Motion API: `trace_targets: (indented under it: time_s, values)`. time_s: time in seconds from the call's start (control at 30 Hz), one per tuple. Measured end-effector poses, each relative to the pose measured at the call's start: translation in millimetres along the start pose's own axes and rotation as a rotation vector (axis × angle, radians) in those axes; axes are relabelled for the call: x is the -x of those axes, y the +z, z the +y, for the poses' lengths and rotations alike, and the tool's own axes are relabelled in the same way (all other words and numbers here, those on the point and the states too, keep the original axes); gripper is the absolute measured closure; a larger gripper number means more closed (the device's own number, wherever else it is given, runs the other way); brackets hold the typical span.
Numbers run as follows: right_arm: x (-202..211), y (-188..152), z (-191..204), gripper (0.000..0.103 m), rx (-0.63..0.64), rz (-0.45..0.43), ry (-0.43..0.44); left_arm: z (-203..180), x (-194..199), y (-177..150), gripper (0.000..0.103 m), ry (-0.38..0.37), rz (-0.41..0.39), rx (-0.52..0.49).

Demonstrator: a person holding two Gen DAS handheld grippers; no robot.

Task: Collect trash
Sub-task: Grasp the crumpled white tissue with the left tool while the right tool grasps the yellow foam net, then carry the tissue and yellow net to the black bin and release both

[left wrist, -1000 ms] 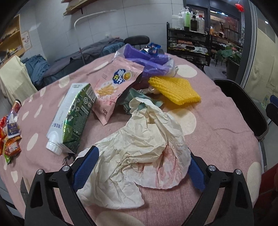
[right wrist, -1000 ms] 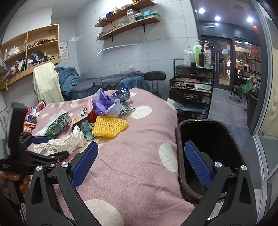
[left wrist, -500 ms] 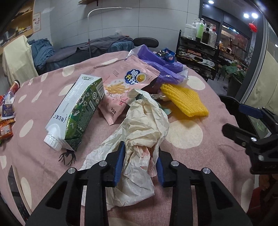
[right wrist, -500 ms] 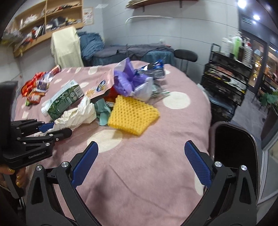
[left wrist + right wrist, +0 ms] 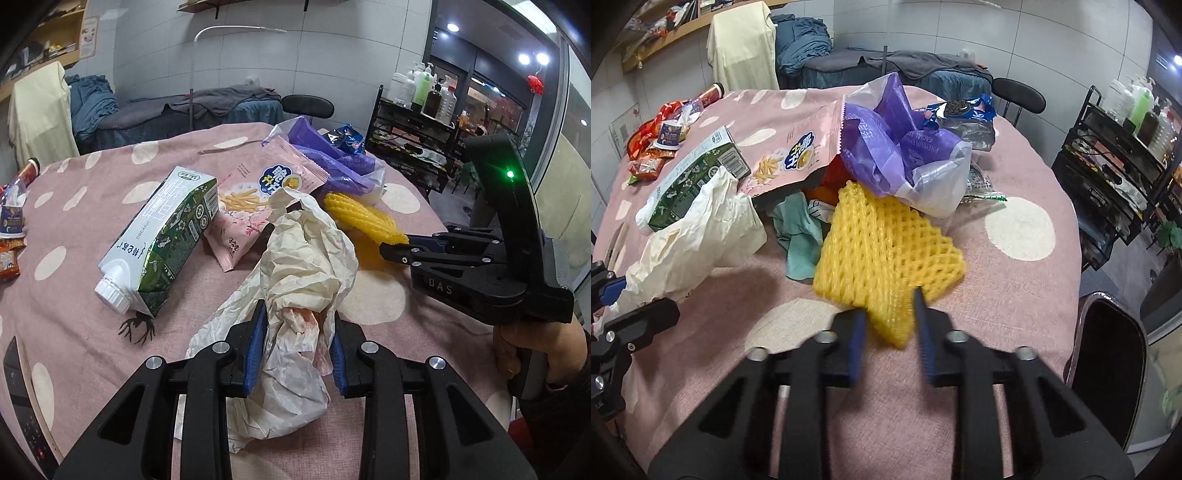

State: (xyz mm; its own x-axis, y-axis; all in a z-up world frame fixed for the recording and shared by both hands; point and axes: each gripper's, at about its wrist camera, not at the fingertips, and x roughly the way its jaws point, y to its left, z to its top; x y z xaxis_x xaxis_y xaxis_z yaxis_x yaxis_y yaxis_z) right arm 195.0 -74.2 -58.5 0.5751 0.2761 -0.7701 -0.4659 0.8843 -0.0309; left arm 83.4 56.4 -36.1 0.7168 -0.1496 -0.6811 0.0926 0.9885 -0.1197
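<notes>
A pile of trash lies on the pink dotted tablecloth. My left gripper is shut on the crumpled cream paper wrapper, which is bunched up between its blue pads; the same paper shows at the left of the right wrist view. My right gripper is closing its jaws on the near corner of the yellow foam net, and its pads touch both sides of that corner. In the left wrist view, that right gripper reaches in from the right onto the yellow net.
A green-and-white milk carton, a pink snack bag, a purple plastic bag and a teal rag lie behind. Snack wrappers sit at the far left. A black bin stands off the table's right edge.
My left gripper closed on the paper wrapper and bunched it. My right gripper swung from over the bin to the table and closed from wide open onto the yellow net.
</notes>
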Motion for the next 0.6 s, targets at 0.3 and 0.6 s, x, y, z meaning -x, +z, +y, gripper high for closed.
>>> trace_targets:
  time_s: [0.3, 0.6]
  values:
    - [32, -21, -9, 0.092, -0.065, -0.082, 0.036, -10, 9, -1, 0.072, -0.037, -0.023, 0.011]
    - [84, -56, -37, 0.092, -0.228, -0.199, 0.007, -45, 26, 2, 0.072, -0.107, -0.076, -0.036]
